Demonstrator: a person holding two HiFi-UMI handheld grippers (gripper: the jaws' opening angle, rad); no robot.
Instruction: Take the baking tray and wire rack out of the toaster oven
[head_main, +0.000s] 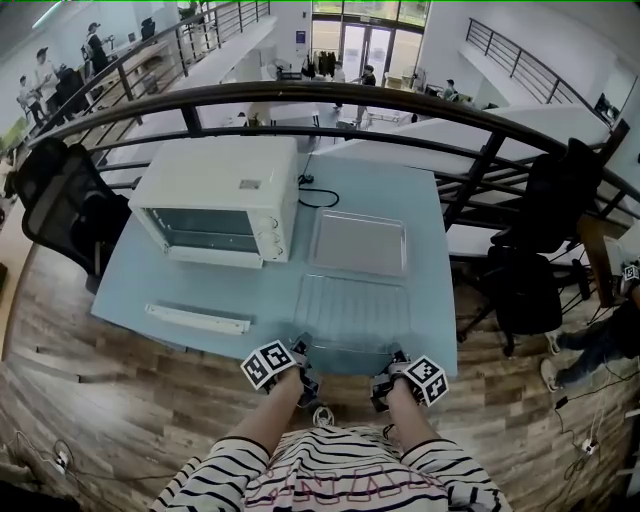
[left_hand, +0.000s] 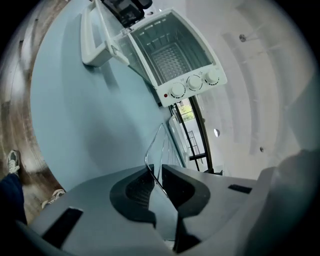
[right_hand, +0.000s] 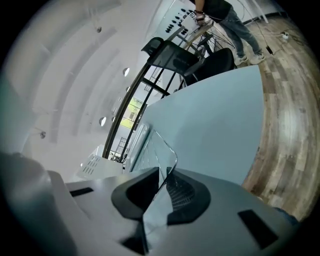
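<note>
Near the pale blue table's (head_main: 200, 290) front edge, the thin silver wire rack (head_main: 352, 312) reaches away from both grippers, long axis crosswise; left gripper (head_main: 303, 355) and right gripper (head_main: 388, 368) each pinch a near corner wire. The flat grey metal baking tray (head_main: 358, 243) lies just beyond. Whether the rack rests on the table is unclear

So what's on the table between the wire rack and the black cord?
The baking tray lies there, flat, just past the wire rack and before the black cord. You can see it in the head view.
</note>
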